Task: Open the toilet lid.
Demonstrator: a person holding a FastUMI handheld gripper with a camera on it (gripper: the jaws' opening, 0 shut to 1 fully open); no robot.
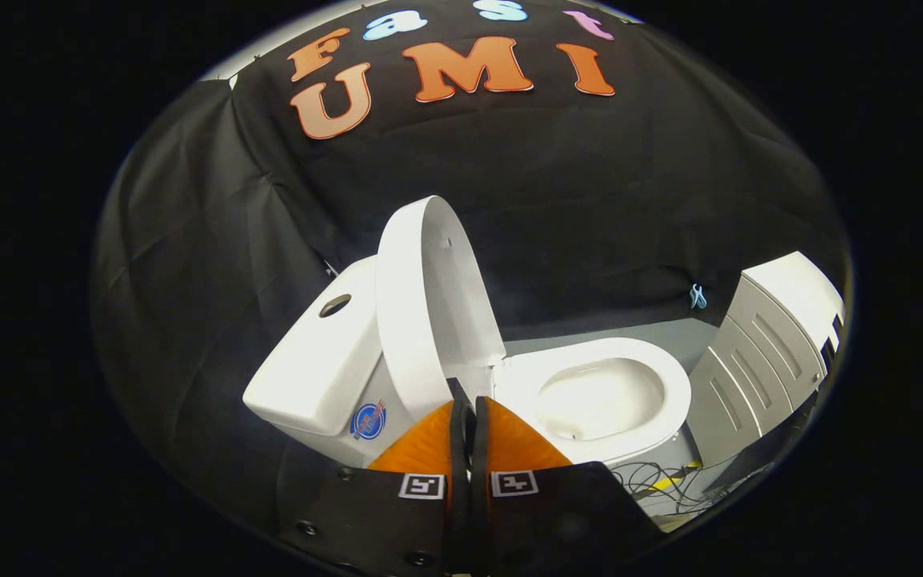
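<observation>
At the bottom centre of the frame, the gripper (pixel 468 401) has its jaws pressed together with nothing between them, and the toilet lid (pixel 413 296) stands raised just beyond.

Nearest the camera, the two fingers (pixel 421 445) meet along a thin line, their tips just in front of the lid's lower edge near the hinge; whether they touch it cannot be told. Just beyond them, the lid stands upright, tipped back toward the white cistern (pixel 321 361) at centre left, which has a round hole on top and a round sticker on its side. Right of the tips lies the open seat and bowl (pixel 602 397). Loose cables (pixel 658 481) trail on the floor at lower right, beside a white panelled cabinet (pixel 766 344). Black cloth (pixel 590 216) hangs behind everything.
</observation>
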